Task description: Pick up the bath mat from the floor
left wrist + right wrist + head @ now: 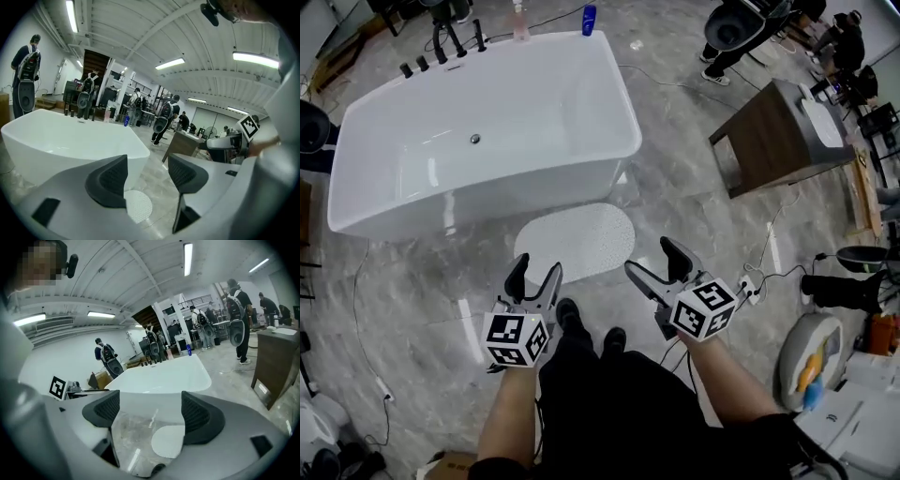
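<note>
A white oval bath mat [577, 241] lies flat on the grey marble floor in front of the bathtub. My left gripper [534, 275] hovers above the mat's near left edge, jaws apart with nothing between them. My right gripper [660, 258] hangs just right of the mat, also open and empty. In the left gripper view the mat [138, 206] shows low between the pads of the left gripper [147, 174]. In the right gripper view the mat [168, 441] appears below the right gripper [151, 412], beside its right pad.
A white freestanding bathtub [478, 131] stands just behind the mat. A brown wooden vanity [783, 131] is at the right. Cables and a power strip [753, 286] lie on the floor near my right gripper. My feet [586, 323] stand by the mat's near edge. Several people stand beyond the tub.
</note>
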A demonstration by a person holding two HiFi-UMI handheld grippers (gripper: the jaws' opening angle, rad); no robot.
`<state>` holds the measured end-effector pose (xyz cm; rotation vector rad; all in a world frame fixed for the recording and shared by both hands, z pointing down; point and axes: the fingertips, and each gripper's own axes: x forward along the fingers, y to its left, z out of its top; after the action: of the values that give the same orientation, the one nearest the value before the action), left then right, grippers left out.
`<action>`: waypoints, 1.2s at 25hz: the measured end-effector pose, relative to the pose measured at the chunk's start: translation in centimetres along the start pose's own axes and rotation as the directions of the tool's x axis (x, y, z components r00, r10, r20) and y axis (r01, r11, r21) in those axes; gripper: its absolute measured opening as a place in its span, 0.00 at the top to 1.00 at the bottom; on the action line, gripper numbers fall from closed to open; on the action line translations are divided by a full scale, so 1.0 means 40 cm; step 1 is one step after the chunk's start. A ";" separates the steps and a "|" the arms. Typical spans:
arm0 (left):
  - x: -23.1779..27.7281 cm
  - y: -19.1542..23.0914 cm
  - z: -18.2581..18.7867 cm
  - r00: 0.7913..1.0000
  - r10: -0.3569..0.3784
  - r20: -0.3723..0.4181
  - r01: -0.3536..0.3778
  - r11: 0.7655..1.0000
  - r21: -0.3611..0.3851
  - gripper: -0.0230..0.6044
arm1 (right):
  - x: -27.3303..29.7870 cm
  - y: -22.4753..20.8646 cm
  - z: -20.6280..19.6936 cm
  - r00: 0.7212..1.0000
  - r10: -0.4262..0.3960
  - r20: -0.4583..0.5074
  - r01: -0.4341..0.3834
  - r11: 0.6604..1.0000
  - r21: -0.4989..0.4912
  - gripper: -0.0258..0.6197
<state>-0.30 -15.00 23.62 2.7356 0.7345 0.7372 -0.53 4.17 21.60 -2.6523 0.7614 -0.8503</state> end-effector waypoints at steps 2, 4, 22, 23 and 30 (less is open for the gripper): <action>0.021 0.042 -0.016 1.000 0.001 -0.016 -0.001 1.000 -0.015 0.52 | 0.069 0.026 -0.006 0.999 0.026 -0.034 -0.026 1.000 -0.012 0.31; 0.042 0.084 -0.030 0.999 0.009 -0.032 -0.010 1.000 -0.018 0.53 | 0.138 0.044 -0.010 0.997 0.051 -0.058 -0.052 0.999 -0.015 0.31; 0.107 0.206 -0.281 0.979 0.184 -0.092 -0.193 0.977 -0.093 0.59 | 0.298 -0.010 -0.201 0.984 0.134 -0.115 -0.149 0.980 -0.135 0.29; 0.112 0.206 -0.294 0.978 0.189 -0.093 -0.198 0.976 -0.095 0.59 | 0.293 -0.024 -0.212 0.985 0.134 -0.111 -0.148 0.981 -0.126 0.29; 0.169 0.220 -0.383 0.973 0.221 -0.071 -0.225 0.973 -0.059 0.62 | 0.328 -0.120 -0.346 0.986 0.123 -0.113 -0.134 0.986 -0.096 0.27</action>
<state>0.44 -17.84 42.30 2.7737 0.4087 0.8819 2.20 -0.17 40.60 -2.6287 1.0175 -0.9479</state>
